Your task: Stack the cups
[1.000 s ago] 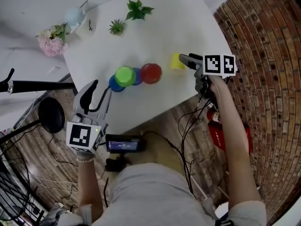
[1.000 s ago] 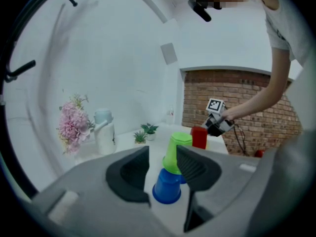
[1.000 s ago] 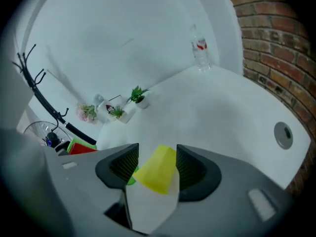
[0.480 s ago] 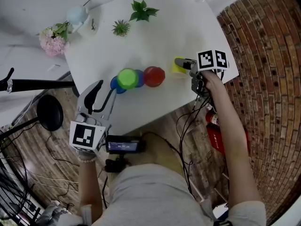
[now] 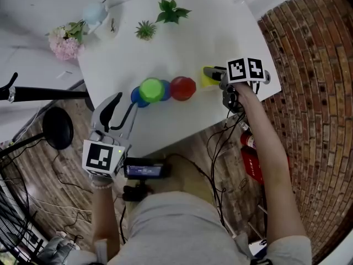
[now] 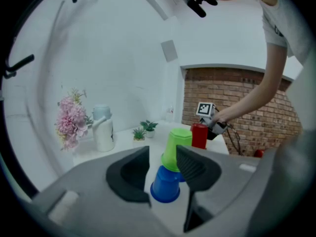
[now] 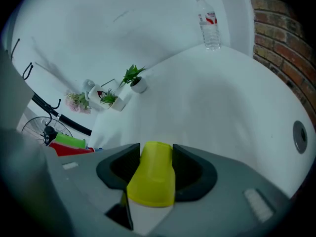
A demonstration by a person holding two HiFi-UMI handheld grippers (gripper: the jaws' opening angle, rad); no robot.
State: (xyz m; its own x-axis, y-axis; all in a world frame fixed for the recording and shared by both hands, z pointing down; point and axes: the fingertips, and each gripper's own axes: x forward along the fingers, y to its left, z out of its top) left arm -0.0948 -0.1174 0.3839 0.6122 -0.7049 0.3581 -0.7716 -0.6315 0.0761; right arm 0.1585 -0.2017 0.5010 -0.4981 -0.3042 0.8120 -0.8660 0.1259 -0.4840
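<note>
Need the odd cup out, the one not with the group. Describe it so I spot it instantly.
Start at the white table and follow its near edge toward the brick wall. The yellow cup sits there alone, apart from the red cup, green cup and blue cup bunched mid-table.

Ahead of my left gripper (image 5: 120, 106) the white tabletop (image 5: 165, 123) lies bare up to the huddle of blue and green plastic cups (image 5: 150, 89), only a narrow gap parts the red plastic cup (image 5: 183, 88) from the yellow plastic cup (image 5: 207, 80), and beyond them it is open as far as two small potted plants (image 5: 146, 30).
</note>
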